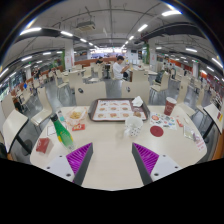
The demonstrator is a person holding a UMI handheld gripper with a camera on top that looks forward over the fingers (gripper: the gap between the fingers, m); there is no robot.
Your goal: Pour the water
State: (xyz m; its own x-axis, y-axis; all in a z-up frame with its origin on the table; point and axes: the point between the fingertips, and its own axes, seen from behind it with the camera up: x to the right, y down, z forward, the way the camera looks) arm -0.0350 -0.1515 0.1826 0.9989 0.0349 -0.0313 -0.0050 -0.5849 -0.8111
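Our gripper point(112, 160) hangs wide open and empty above the bench point(110, 140). The green bottle point(62, 131) stands ahead-left; a careless approach could tip it.

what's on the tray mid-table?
The tray holds rows of small round items, too small to identify. What lies beneath them is covered. A clear cup stands just in front of it. The tool is open, holding nothing.
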